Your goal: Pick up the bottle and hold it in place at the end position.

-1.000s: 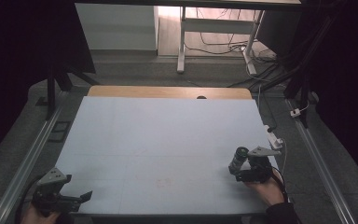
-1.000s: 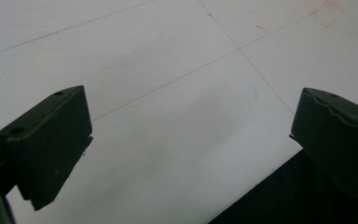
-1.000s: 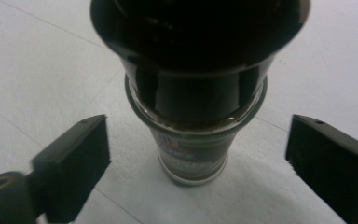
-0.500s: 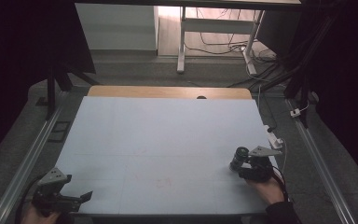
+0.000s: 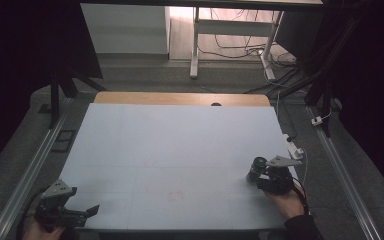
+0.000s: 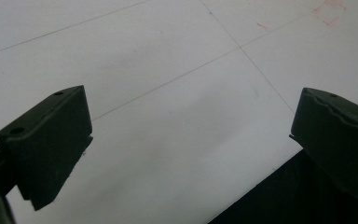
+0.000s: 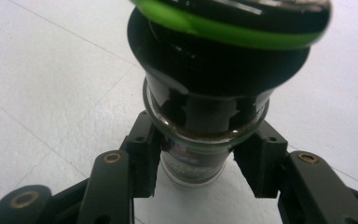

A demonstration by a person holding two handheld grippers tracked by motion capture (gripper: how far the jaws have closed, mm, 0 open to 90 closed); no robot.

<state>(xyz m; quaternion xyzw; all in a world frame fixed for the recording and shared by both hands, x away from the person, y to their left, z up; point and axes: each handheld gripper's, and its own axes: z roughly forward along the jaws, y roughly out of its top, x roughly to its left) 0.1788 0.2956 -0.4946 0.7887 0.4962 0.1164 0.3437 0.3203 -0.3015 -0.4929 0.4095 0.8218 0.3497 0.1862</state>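
A small glass jar (image 5: 255, 170) with dark contents and a black lid ringed in green stands near the right edge of the pale blue table (image 5: 180, 145). My right gripper (image 5: 258, 177) is shut on it; its jaws have just been closing, with the jar between them. In the right gripper view, both pads press the jar (image 7: 205, 93) below its lid, inside my right gripper (image 7: 198, 163). My left gripper (image 5: 87, 210) rests at the table's front left corner. It is open, and the left gripper view has nothing between the jaws of my left gripper (image 6: 191, 140).
A wooden strip (image 5: 180, 98) borders the table's far side. Metal rails (image 5: 30, 175) run along both sides. A white plug block (image 5: 295, 148) with a cable lies at the right edge, just beyond the jar.
The right gripper's jaws have closed onto the jar. Both hands have stayed where they were.
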